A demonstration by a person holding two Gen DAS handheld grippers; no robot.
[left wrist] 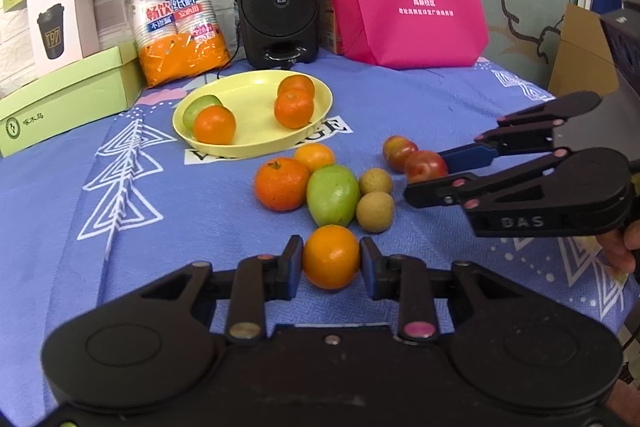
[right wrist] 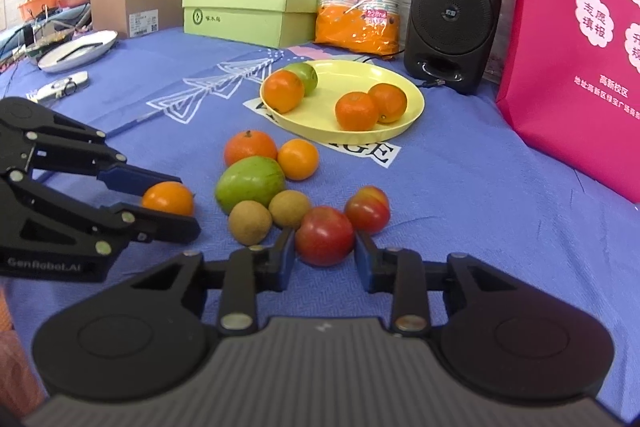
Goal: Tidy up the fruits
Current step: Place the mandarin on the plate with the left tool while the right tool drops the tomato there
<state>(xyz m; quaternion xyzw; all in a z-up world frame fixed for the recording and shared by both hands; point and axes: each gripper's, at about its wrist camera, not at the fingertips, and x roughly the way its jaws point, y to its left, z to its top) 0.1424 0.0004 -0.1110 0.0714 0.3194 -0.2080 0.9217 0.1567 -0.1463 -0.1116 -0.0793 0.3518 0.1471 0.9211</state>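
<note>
My left tongs (left wrist: pixel 331 259) are clenched on a small orange (left wrist: pixel 331 257), pads at 3 and 9 o'clock. My right tongs (right wrist: pixel 325 247) grasp a red fruit (right wrist: pixel 325 235) the same way. Both fruits still rest on the blue-clothed surface (left wrist: pixel 180 211). The loose pile sits just beyond: a green mango (left wrist: pixel 333 193) and two brown longans (left wrist: pixel 375 211). The yellow plate (left wrist: pixel 248 143), at 11 o'clock from my left tongs, holds four fruits. Risk: round skins may slip from the flat pads on lifting; the red fruit's neighbour (right wrist: pixel 367 209) touches it and could roll.
</note>
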